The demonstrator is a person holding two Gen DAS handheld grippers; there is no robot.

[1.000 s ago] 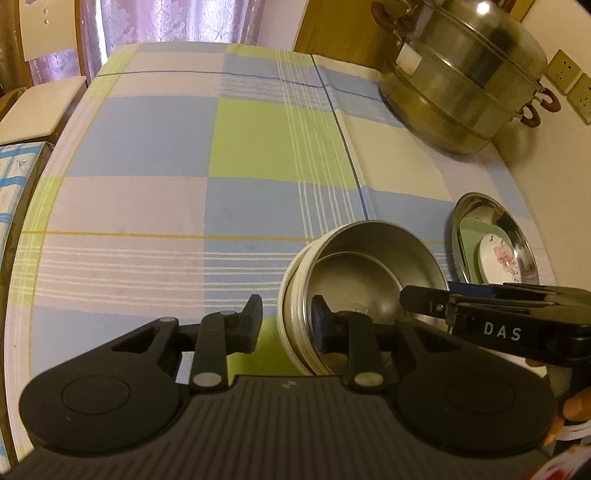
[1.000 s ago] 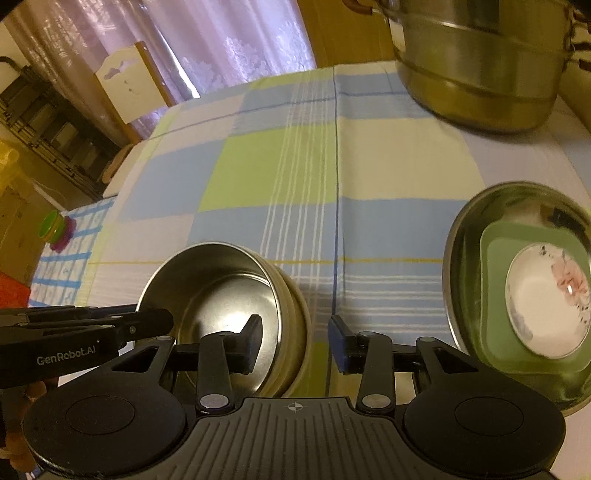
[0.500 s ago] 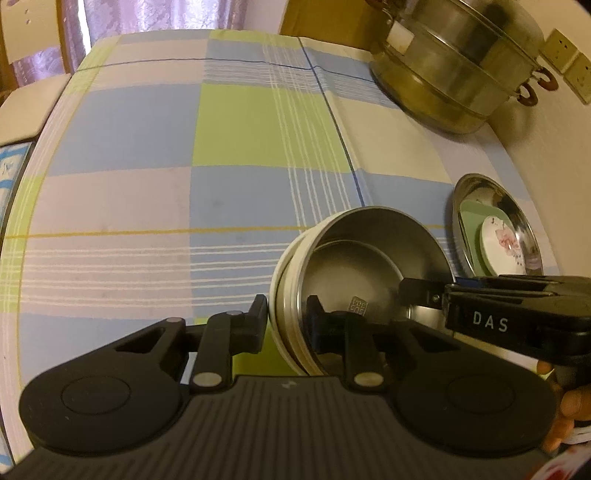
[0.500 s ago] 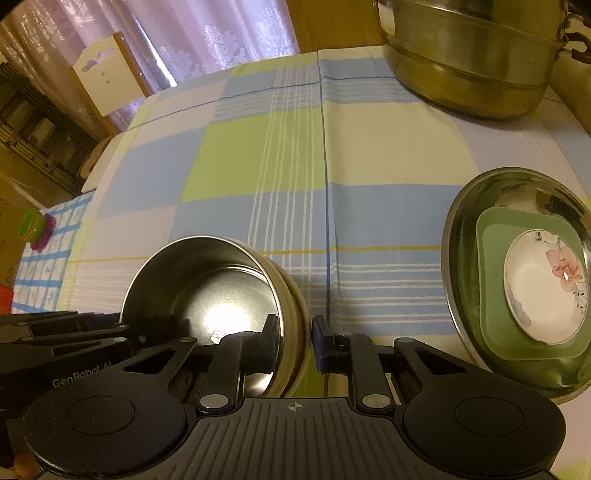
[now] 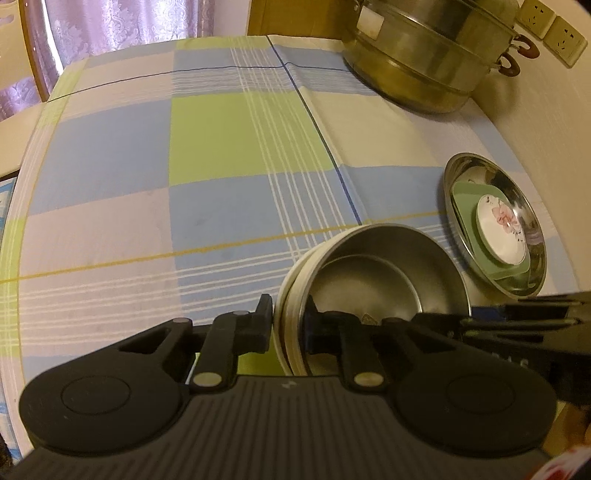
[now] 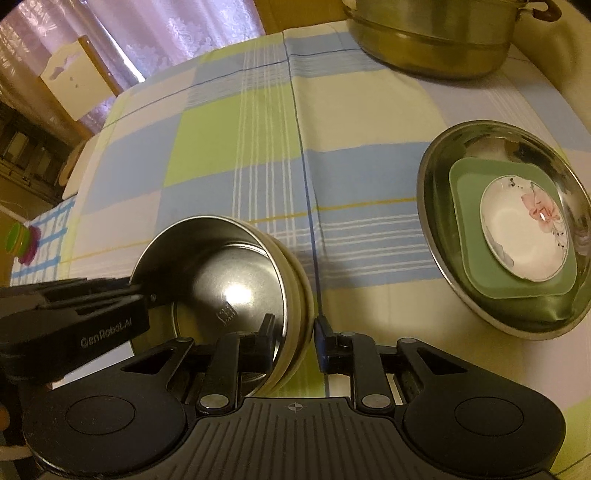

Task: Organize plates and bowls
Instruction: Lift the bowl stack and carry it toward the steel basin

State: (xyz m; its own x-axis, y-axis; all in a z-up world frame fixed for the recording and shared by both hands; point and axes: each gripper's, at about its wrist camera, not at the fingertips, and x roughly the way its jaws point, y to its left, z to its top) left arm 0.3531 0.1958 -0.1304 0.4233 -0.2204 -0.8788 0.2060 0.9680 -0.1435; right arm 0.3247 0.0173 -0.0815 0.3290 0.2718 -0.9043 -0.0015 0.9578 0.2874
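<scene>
A stack of steel bowls nested in a cream bowl (image 5: 384, 273) (image 6: 229, 269) is held tilted above the checked tablecloth (image 5: 221, 147). My left gripper (image 5: 288, 325) is shut on the stack's left rim. My right gripper (image 6: 293, 339) is shut on its right rim. A steel plate (image 5: 454, 184) (image 6: 432, 206) to the right holds a green square plate (image 6: 465, 206) and a white flowered dish (image 6: 517, 236).
A large steel steamer pot (image 5: 424, 55) (image 6: 428, 40) stands at the back right by the wall. Wall sockets (image 5: 550, 29) are above it. A chair (image 6: 70, 81) and shelves stand off the table's far left edge.
Both grippers closed onto opposite rims of the bowl stack. The stack is now raised and tilted between them.
</scene>
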